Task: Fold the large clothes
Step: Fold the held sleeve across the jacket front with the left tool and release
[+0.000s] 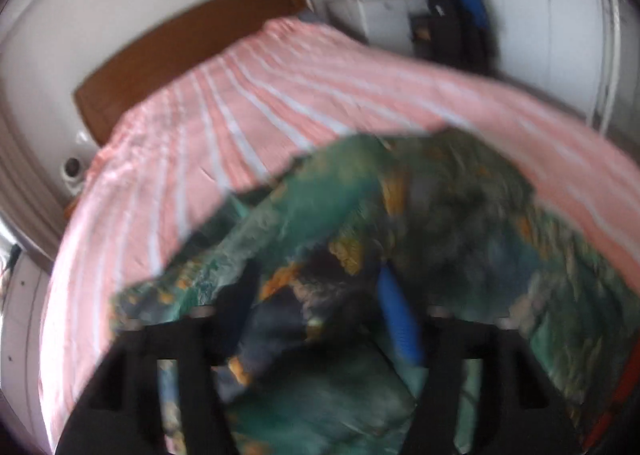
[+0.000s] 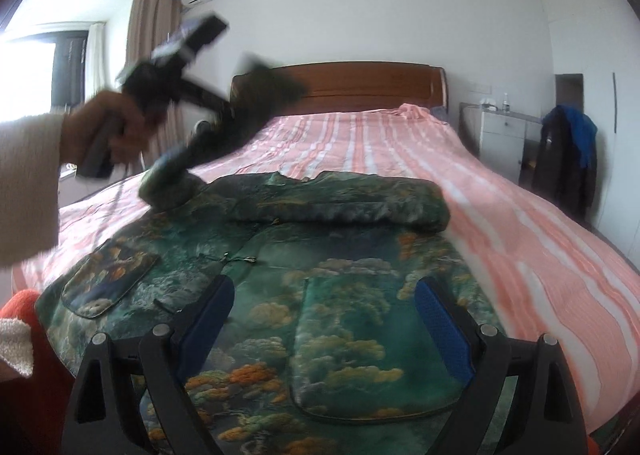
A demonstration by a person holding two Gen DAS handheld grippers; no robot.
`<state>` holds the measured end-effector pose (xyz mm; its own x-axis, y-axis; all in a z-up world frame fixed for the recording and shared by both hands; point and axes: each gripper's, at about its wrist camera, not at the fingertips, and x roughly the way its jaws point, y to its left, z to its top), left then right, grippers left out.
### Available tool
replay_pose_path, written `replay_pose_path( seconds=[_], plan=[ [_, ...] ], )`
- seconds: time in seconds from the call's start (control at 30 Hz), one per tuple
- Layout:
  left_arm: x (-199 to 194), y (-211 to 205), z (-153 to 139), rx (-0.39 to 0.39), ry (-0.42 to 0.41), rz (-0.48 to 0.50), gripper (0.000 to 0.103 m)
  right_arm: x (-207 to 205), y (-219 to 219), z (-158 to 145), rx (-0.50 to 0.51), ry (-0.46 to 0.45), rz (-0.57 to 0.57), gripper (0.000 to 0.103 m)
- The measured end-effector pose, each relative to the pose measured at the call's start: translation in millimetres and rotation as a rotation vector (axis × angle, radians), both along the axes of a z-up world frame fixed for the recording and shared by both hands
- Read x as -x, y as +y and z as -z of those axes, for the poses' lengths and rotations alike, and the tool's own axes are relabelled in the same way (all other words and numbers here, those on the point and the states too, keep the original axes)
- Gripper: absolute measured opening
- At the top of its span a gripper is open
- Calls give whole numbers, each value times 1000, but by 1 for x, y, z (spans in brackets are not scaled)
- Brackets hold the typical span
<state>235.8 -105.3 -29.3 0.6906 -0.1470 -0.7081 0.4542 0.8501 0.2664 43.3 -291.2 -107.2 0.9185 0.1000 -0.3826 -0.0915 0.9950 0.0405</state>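
Note:
A large green jacket [image 2: 340, 255] with a landscape print lies flat on the pink striped bed [image 2: 520, 235]. One of its sleeves [image 2: 340, 203] is folded across the chest. The other sleeve [image 2: 188, 163] is lifted off the bed at the left and hangs from my left gripper [image 2: 236, 103], which a hand [image 2: 116, 127] holds high. In the blurred left wrist view, bunched jacket fabric [image 1: 440, 215] fills the space at my left gripper [image 1: 320, 295], beside its blue pad [image 1: 400, 315]. My right gripper [image 2: 324, 291] stands open over the jacket's lower front, holding nothing.
A wooden headboard [image 2: 340, 83] closes the far end of the bed. A white nightstand [image 2: 504, 135] and hanging dark clothes [image 2: 568, 159] stand at the right wall. Curtains [image 2: 148, 55] and a window are at the left. An orange cloth [image 2: 24, 315] shows at the lower left.

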Motion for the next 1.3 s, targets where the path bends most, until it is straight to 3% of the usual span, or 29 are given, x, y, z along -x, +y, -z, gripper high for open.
replay_pose_path(
  seconds=[0.1, 0.17, 0.3, 0.43, 0.57, 0.63, 0.7, 0.8, 0.87, 0.93, 1.03, 1.13, 1.23, 1.3],
  plan=[
    [25, -7, 33, -66, 54, 49, 79, 0, -13, -1, -33, 0, 32, 91],
    [31, -6, 41, -75, 84, 57, 79, -2, -19, 1, -51, 9, 43, 91],
    [23, 24, 27, -7, 99, -19, 86, -8, -20, 3, -70, 23, 35, 91],
    [0, 39, 13, 65, 79, -112, 86, -15, -15, 7, -69, 43, 8, 91],
    [-31, 42, 11, 135, 84, -166, 89, -19, -8, 14, -58, 74, -16, 91],
    [-46, 36, 22, 147, 96, -200, 96, -18, -6, 15, -54, 82, -19, 91],
    [-65, 30, 46, 125, 165, -228, 97, -18, -6, 16, -53, 88, -18, 91],
    [-80, 22, 92, 20, 287, -256, 97, -19, -8, 18, -57, 98, -13, 91],
    [-73, 19, 91, -9, 242, -233, 97, -19, -10, 18, -63, 104, -9, 91],
    [-68, 22, 73, 10, 217, -206, 96, -18, -13, 18, -69, 103, -4, 91],
    [-61, 47, 37, 76, 156, -198, 97, -17, -20, 16, -87, 96, 6, 91],
    [-61, 90, 16, 151, 125, -272, 99, -19, -25, 15, -109, 94, 13, 91],
    [-71, 144, 24, 216, 153, -423, 99, -23, -29, 17, -131, 107, 13, 91],
    [-78, 180, 47, 251, 227, -553, 99, -25, -28, 18, -137, 114, 12, 91]
  ],
)
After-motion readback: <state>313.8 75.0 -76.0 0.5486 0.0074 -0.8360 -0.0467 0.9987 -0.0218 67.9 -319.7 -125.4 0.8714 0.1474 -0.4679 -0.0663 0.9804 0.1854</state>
